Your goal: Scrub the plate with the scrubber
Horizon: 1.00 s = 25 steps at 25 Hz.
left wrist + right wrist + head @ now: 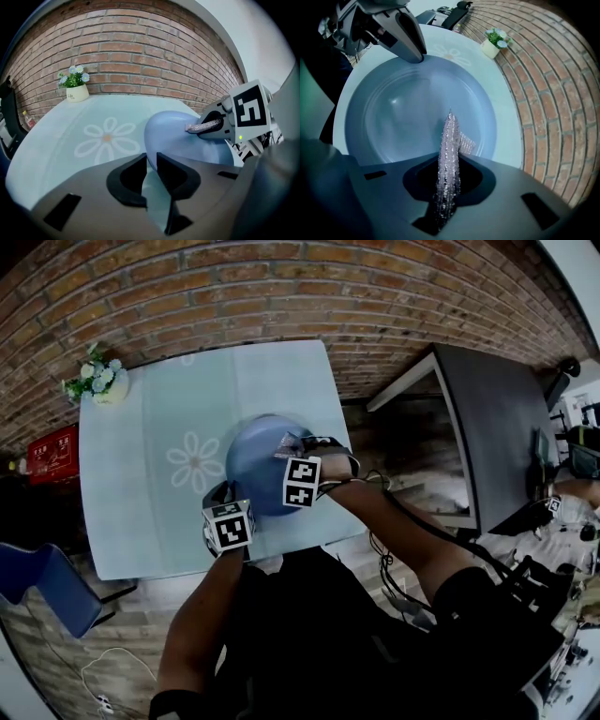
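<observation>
**Q:** Nearest the camera, what are the two tools doing?

**A:** The left gripper (150, 158) waits at the near rim of the blue plate (393, 108). Its jaws stand a narrow gap apart with the rim at their tips, and the pads do not appear to pinch it. The right gripper (450, 161) is clamped firmly on the scrubber (450, 133). This is a glittery silver pad held edge-on, and it sticks out past the jaws over the plate's inner face.

**Q:** Where is the plate?

**A:** It sits on the table (141, 493), close to the near edge and toward the right-hand corner.

**Q:** Is the scrubber on the plate?

**A:** Its tip hangs over the right side of the well. Whether it touches cannot be told.

**Q:** What would make the scrubbing go well?

**A:** Judging from this, the plate needs steadying first. The left jaws should close on the rim, or at least brace it, before any pressure comes down. Only a thin edge of the scrubber faces the plate, so tilting the right gripper would lay more of the pad flat. Gentle circles from the well out to the rim, kept clear of the left gripper, look safest. So near the table's edge, a hard push could slide the plate off.

**Q:** And farther back?

**A:** A flower pot (98, 382) stands at the far left corner, with a brick wall (309, 287) beyond the table.
</observation>
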Each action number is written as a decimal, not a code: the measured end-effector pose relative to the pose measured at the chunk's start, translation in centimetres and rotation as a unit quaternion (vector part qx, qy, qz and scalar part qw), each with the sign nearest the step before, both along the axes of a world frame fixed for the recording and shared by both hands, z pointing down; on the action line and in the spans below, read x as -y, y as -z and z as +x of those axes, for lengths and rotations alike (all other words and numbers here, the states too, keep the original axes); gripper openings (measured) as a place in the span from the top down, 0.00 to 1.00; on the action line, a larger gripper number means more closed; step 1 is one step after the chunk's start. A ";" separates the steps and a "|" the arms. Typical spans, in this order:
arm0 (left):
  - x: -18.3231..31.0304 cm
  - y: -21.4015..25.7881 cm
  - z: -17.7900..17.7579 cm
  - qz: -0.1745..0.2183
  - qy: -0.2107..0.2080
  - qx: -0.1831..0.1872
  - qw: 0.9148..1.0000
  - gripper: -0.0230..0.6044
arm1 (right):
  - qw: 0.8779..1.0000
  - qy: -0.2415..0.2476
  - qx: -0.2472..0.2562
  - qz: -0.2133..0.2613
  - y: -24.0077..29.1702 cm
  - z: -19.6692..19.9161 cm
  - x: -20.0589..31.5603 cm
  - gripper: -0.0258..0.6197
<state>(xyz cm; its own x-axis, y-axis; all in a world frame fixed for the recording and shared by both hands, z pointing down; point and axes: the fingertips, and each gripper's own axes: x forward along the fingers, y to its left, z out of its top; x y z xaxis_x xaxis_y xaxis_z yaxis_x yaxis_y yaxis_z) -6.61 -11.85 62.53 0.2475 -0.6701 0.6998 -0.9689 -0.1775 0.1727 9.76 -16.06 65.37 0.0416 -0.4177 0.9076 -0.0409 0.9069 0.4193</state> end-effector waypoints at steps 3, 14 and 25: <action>0.0 0.1 0.1 -0.001 -0.008 -0.005 1.000 0.84 | 0.999 -0.041 0.000 -0.017 0.0 0.5 -0.8 0.87; 0.3 -0.3 0.4 -0.014 -0.033 -0.006 0.999 0.83 | 0.982 -0.165 0.018 -0.092 0.0 1.0 -4.0 0.87; 0.8 -0.4 0.3 -0.021 -0.030 -0.020 0.999 0.88 | 0.955 -0.249 0.067 -0.144 0.1 1.0 -6.5 0.87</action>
